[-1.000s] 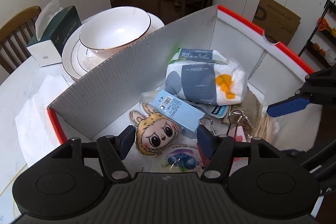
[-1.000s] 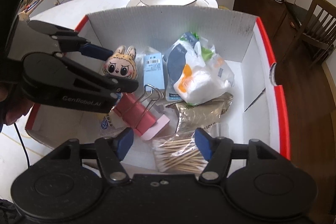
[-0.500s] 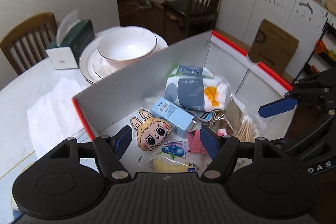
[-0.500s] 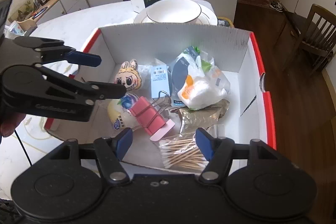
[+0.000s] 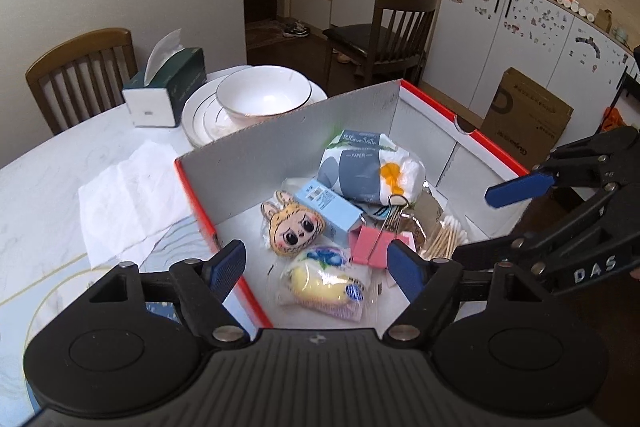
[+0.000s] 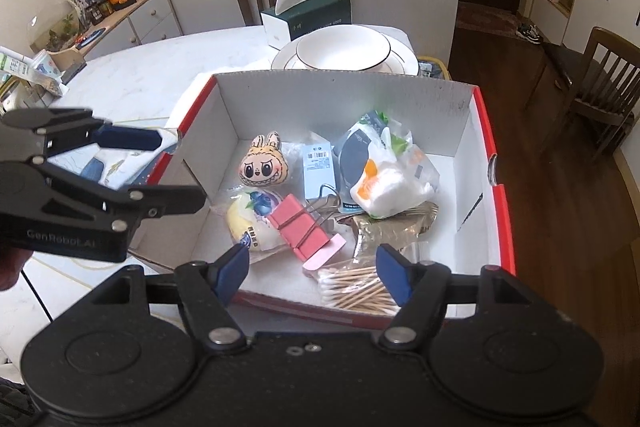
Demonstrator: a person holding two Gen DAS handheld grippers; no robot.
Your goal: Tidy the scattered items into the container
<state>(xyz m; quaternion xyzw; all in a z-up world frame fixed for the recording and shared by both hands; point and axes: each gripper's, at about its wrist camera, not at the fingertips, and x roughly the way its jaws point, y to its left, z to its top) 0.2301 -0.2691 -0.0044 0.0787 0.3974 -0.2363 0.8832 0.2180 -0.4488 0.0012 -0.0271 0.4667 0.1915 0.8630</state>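
Observation:
A white cardboard box with red rims (image 5: 280, 155) (image 6: 340, 99) stands on the table and holds several items. Inside lie a rabbit-eared plush face (image 5: 294, 227) (image 6: 264, 165), a light blue carton (image 5: 328, 207) (image 6: 318, 169), a tissue pack (image 5: 372, 167) (image 6: 384, 175), a pink binder clip (image 5: 370, 247) (image 6: 304, 231), a wrapped yellow snack (image 5: 324, 287) (image 6: 246, 223) and a bag of cotton swabs (image 5: 444, 237) (image 6: 356, 291). My left gripper (image 5: 316, 269) hangs above the box's near corner, jaws opening, nothing between them. My right gripper (image 6: 312, 273) hovers over the swab side, jaws opening and empty.
Behind the box sit a white bowl on stacked plates (image 5: 264, 99) (image 6: 342, 49) and a green tissue box (image 5: 168, 89) (image 6: 308, 17). A loose white tissue (image 5: 132, 191) lies left of the box. Wooden chairs (image 5: 80, 71) (image 5: 400, 27) ring the table; a cardboard carton (image 5: 524, 115) leans by the cabinets.
Both grippers have lifted and drawn back from the box, so more of the room shows. Their jaws have spread wider. The wrapped yellow snack now lies in plain view inside the box.

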